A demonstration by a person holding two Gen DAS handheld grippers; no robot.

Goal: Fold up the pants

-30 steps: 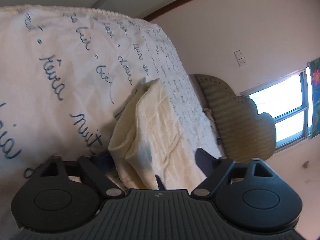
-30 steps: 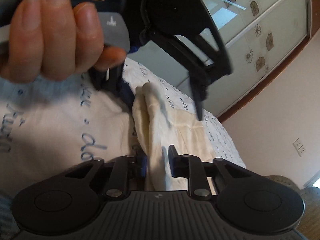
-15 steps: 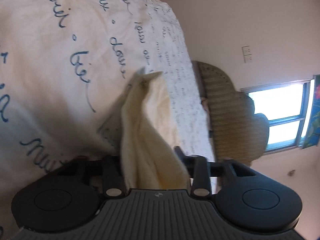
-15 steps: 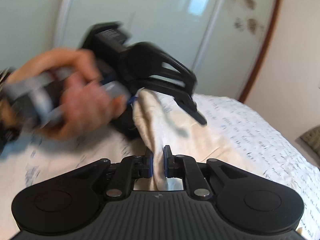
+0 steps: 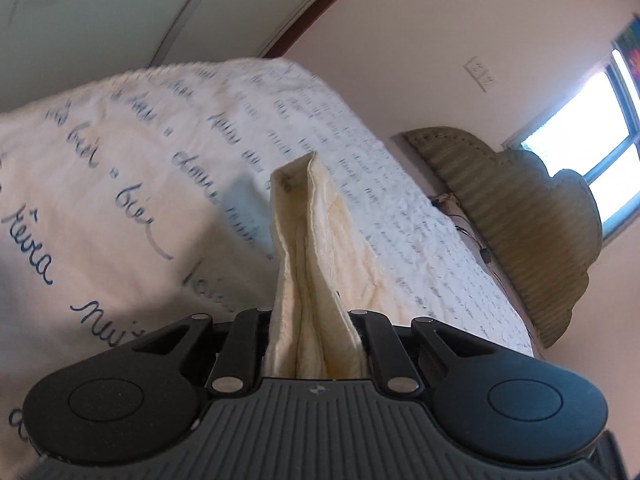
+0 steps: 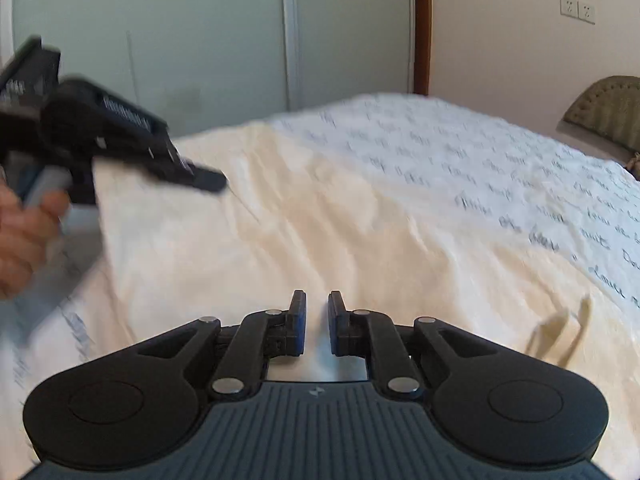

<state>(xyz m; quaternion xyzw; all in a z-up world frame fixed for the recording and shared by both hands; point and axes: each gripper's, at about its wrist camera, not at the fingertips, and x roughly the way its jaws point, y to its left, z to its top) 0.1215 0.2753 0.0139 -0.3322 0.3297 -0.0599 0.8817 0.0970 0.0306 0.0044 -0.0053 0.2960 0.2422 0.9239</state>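
Note:
Cream pants (image 6: pixel 320 216) lie spread over the bed in the right wrist view. My left gripper (image 5: pixel 316 320) is shut on a bunched edge of the pants (image 5: pixel 308 264), which rises as a ridge between its fingers. The left gripper also shows in the right wrist view (image 6: pixel 120 136), at the left, lifting that edge. My right gripper (image 6: pixel 317 320) sits low over the cloth with a narrow gap between its blue pads (image 6: pixel 298 324); nothing shows in the gap.
The bed has a white cover with dark script writing (image 5: pixel 120 168). A woven olive headboard (image 5: pixel 520 216) stands at the far side by a window. Glass wardrobe doors (image 6: pixel 200 40) stand behind the bed.
My left gripper closed on the pants' edge and lifted it. My right gripper let go of the fold it pinched and now points over the spread cloth.

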